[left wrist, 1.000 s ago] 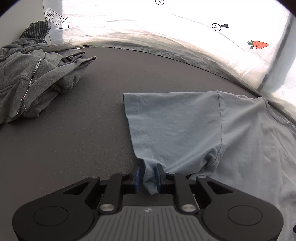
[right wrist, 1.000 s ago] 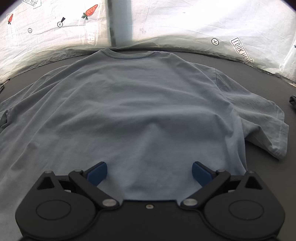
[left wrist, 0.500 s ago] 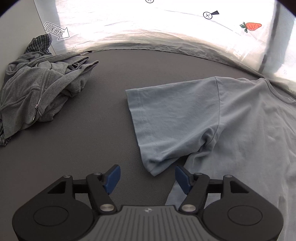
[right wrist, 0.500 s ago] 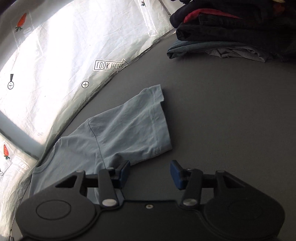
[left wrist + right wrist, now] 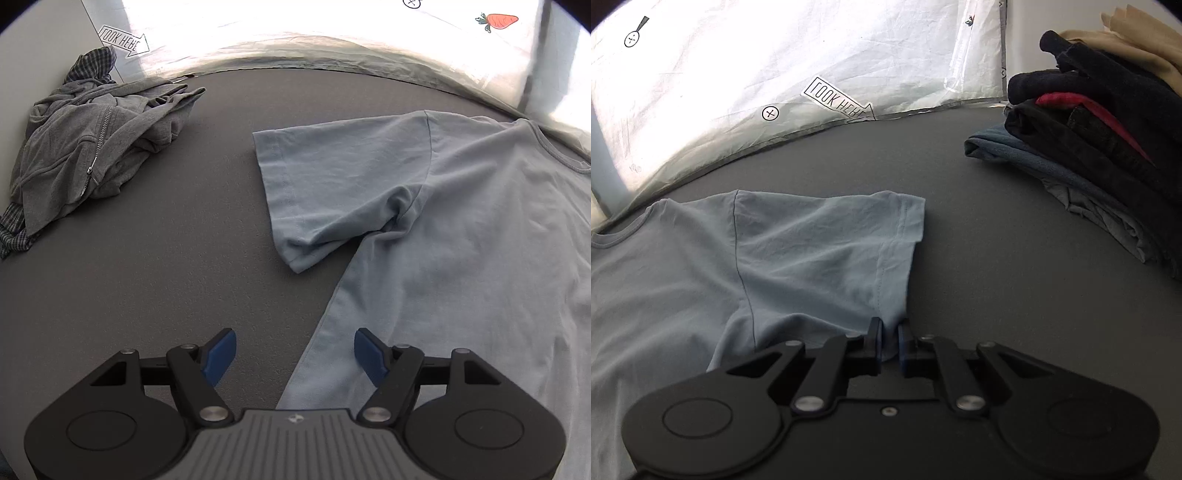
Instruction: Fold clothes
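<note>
Presently catalogued: one light-blue T-shirt (image 5: 461, 229), spread flat on the dark bench (image 5: 184, 258), collar toward the far side.

- Right gripper (image 5: 889, 343): jaws closing, clamped on the near corner of the shirt's right sleeve (image 5: 827, 251).
- Left gripper (image 5: 293, 354): jaws opening, nothing between the pads; the shirt's side hem lies just below them.
- Grey zip hoodie (image 5: 92, 158), crumpled, far left. Stack of folded garments (image 5: 1108, 147), far right.

Risks: the thin pinch may slip off the sleeve hem; with only one side held, a pull could drag the whole shirt askew or bunch the armpit.

Containers: none in view.
</note>
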